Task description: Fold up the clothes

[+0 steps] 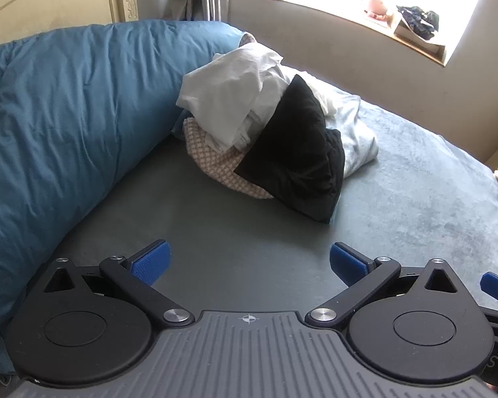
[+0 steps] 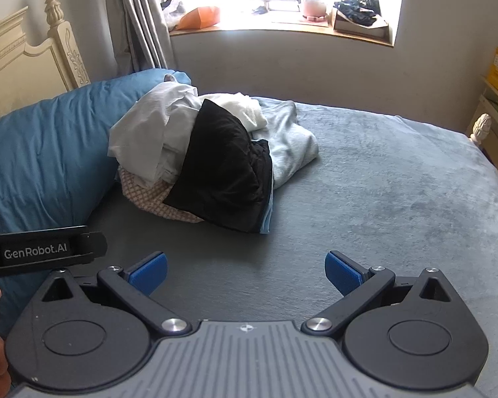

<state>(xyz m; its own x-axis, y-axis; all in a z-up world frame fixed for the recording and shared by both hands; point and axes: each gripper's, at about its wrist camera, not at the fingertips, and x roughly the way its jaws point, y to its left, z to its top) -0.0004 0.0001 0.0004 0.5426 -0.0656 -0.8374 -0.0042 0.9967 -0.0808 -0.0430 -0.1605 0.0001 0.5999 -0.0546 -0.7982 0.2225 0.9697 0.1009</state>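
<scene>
— grey bed cover point(image 2: 365, 199) is seen under everything. where is the pile of clothes point(image 2: 202, 152) found?
— it is heaped on that cover, against the blue duvet point(image 2: 40, 152), below the window sill point(image 2: 282, 31). a black garment point(image 2: 222, 169) is draped over white pieces and a checked cloth point(image 2: 149, 199).
— and the claws?
— the left gripper point(image 1: 250, 262) and right gripper point(image 2: 245, 272) are both spread wide, nothing held, well short of the pile.
</scene>
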